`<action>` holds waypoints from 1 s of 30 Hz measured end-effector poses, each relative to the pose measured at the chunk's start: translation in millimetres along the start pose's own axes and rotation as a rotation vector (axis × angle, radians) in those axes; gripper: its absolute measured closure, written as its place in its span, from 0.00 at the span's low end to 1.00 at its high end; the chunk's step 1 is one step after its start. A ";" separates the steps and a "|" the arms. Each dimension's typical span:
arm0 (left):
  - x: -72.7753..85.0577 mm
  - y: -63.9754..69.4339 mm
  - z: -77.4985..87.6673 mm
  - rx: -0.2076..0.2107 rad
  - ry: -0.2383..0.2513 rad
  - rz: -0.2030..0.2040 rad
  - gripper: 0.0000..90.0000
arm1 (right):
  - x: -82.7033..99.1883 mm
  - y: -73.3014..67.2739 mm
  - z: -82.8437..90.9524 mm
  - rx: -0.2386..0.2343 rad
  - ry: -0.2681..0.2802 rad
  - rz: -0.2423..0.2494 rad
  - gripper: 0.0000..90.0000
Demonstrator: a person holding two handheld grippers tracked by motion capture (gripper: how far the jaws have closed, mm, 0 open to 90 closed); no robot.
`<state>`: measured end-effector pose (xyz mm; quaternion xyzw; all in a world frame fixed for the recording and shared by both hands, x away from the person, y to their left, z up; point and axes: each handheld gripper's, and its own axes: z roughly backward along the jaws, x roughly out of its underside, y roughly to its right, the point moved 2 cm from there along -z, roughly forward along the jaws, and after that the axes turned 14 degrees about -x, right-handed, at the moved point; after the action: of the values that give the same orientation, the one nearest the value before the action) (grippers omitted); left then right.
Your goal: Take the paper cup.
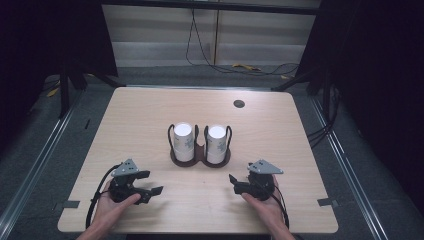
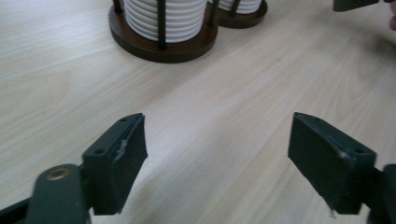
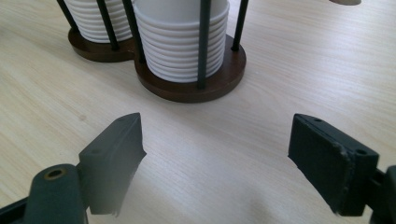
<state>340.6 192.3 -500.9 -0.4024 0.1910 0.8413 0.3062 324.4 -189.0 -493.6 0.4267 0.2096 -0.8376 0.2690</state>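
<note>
Two stacks of white paper cups, the left stack (image 1: 183, 141) and the right stack (image 1: 216, 143), ahead of the claws. One dark double holder (image 1: 200, 159) under them, with two round bases. Two claws: left gripper (image 1: 152, 191), right gripper (image 1: 235, 182). One wooden table (image 1: 150, 115). One grommet hole (image 1: 239, 104) far beyond.

Two stacks of paper cups (image 1: 183, 141) (image 1: 216, 143) stand side by side in a double-ringed holder (image 1: 200, 159) at the centre of the table (image 1: 140, 115). Below it in the frame, the left gripper (image 1: 152, 183) sits lower left and the right gripper (image 1: 234, 182) lower right, well apart.
</note>
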 end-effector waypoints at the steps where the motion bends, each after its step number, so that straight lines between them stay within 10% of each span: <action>1: 0.0 0.0 0.0 0.000 0.000 0.000 0.19 | 0.0 0.0 0.0 0.000 0.000 0.000 0.20; 30: 0.1 3.8 0.6 0.062 -0.010 -0.006 0.21 | -20.5 -10.4 7.0 -0.220 -0.029 -0.015 0.31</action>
<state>337.7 189.9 -500.3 -0.3892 0.2144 0.8360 0.3219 323.7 -179.5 -471.5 0.3808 0.2994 -0.8177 0.3110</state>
